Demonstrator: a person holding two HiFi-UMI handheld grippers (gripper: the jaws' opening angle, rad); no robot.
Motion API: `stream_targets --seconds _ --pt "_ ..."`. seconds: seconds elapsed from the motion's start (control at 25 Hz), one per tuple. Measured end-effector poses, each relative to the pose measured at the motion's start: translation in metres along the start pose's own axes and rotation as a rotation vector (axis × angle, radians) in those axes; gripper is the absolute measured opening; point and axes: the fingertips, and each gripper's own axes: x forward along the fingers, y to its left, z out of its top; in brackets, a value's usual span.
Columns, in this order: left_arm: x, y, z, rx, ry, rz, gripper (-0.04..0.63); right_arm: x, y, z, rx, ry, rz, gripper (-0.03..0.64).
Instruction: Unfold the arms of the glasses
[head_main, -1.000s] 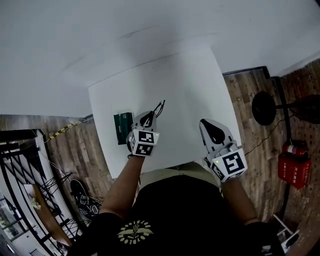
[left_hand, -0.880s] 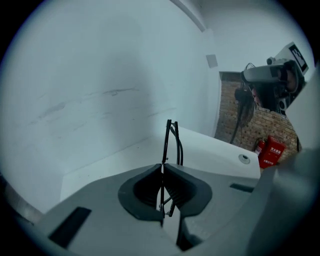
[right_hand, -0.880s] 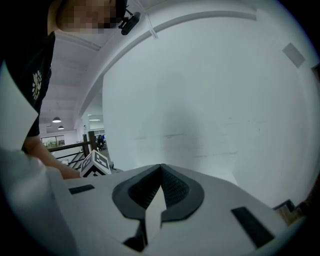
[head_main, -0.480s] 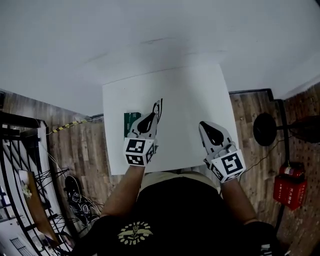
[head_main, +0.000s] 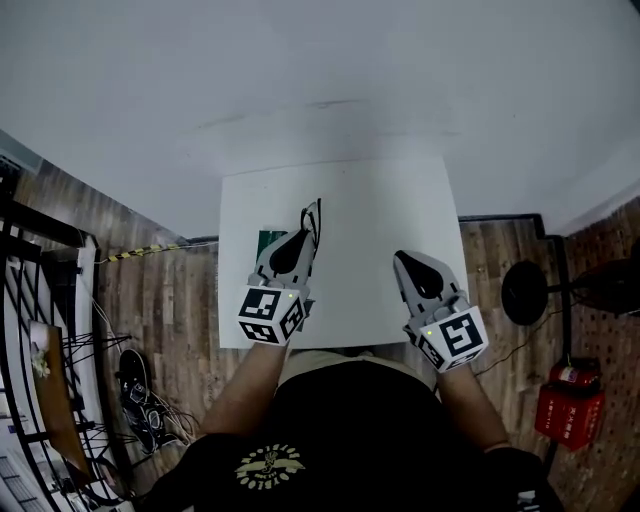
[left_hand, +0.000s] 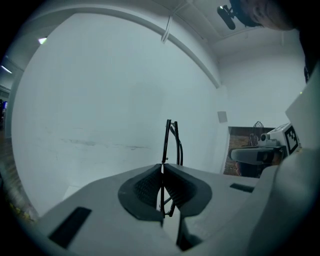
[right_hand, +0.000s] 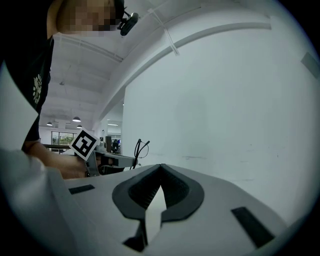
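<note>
You wear a black short-sleeved shirt (head_main: 370, 420) with a yellowish emblem (head_main: 269, 465), perhaps winged, on the chest.

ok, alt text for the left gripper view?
The left claw is closed on thin black glasses, whose frame sticks up above its tips. Behind is a plain white wall; the right claw shows at the right edge.

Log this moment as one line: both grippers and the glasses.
left gripper: shut on glasses | right gripper: shut, empty | glasses: thin black frame, sticking out past left gripper's tips
</note>
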Motion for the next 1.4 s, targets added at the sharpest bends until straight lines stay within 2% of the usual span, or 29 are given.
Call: stream_targets --seconds 0.24,0.44,0.68,0.96,1.08,1.4 --pt "-0.030 -0.020 0.030 -0.001 -0.078 -0.013 0.020 -0.013 0.018 0.023 -0.022 -0.038 0.039 0.002" --pt "-0.049 -0.047 0.036 0.034 -0.106 -0.028 0.021 -0.025 0.033 0.038 -0.016 -0.069 0.093 0.002" --pt "-0.069 -0.071 0.024 0.067 -0.090 -0.077 0.020 -0.034 0.063 0.048 0.027 -0.081 0.189 0.002" --pt "-0.093 -0.097 0.008 0.070 -0.081 -0.103 0.021 -0.038 0.098 0.036 0.064 -0.032 0.298 0.003" --pt "-0.099 -0.103 0.003 0.064 -0.074 -0.107 0.020 -0.037 0.110 0.030 0.122 -0.019 0.347 0.059" --pt "-0.100 -0.102 -0.007 0.070 -0.024 -0.145 0.020 -0.025 0.124 0.026 0.173 0.004 0.371 0.078"
